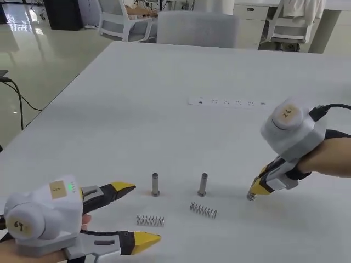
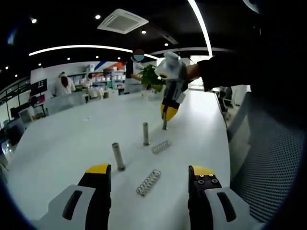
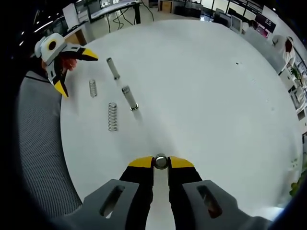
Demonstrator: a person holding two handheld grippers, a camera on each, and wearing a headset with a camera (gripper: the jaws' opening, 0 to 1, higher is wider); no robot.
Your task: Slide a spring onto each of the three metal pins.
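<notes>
**Left to right along the near edge of the white bench.** The left hand-held gripper, a white body with black, yellow-tipped jaws, is held low at the near left corner. It lies about level with the bench top, jaws spread wide and pointing right.

Just past its tips the first coiled wire spring lies flat, long axis parallel to the near edge. Behind it the first grey metal pin stands upright on a collared foot, long axis vertical. The second grey metal pin stands the same way to its right, apart from the first. The second coiled wire spring lies flat before it, long axis slightly skewed to the near edge.

Farther right, a forearm reaches in from the right edge. The right hand-held gripper is tilted steeply down, tips toward the bench, jaws closed on the third grey metal pin.

**Left gripper view.** This gives the third grey metal pin in side elevation, shaft vertical beneath the yellow tips. Whether its foot touches the bench cannot be told.

**Right gripper view.** This looks straight along that pin's axis. Its round top appears end-on, clamped between the tips, with the left hand-held gripper toward the upper left.
</notes>
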